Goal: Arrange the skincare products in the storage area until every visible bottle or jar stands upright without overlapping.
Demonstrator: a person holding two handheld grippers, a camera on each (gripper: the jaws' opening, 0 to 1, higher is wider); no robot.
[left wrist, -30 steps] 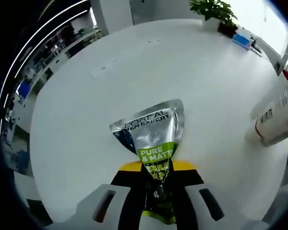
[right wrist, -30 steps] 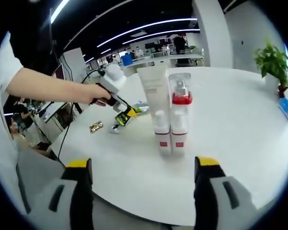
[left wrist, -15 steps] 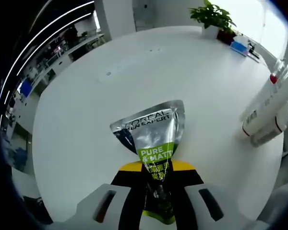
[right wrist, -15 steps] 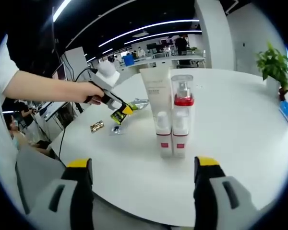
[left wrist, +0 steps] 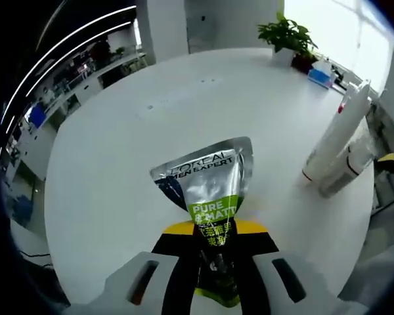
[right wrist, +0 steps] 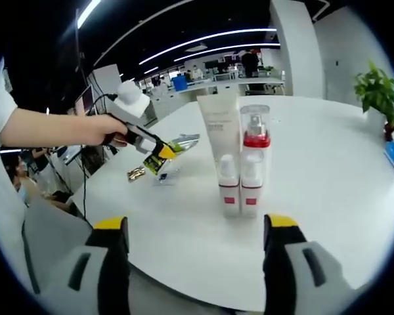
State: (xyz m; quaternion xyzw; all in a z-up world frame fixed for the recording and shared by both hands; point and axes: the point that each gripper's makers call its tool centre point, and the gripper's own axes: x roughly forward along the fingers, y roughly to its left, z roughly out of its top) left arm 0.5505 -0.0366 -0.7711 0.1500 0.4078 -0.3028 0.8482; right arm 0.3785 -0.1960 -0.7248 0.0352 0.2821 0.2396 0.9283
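Left tongs: closed on the lower end of a silver foil sachet with a green band and printed lettering. The sachet projects forward from between the yellow-tipped jaws and is held clear above the round white table.

In the right gripper view the same left tongs appear, gripped by a person's hand, with the sachet raised above the table, left of the bottle group.

Bottle group: a tall white squeeze tube standing on its cap, a clear pump bottle with a red collar, and two small white bottles with red labels directly in front of these. All four stand upright, close together, near the table centre. In the left gripper view the group lies well to the right of the sachet.

A small gold-coloured wrapper lies flat on the table below the held sachet.

Right tongs: jaws set wide apart, nothing between them, well short of the bottle group.

A green potted plant stands at the far table edge.
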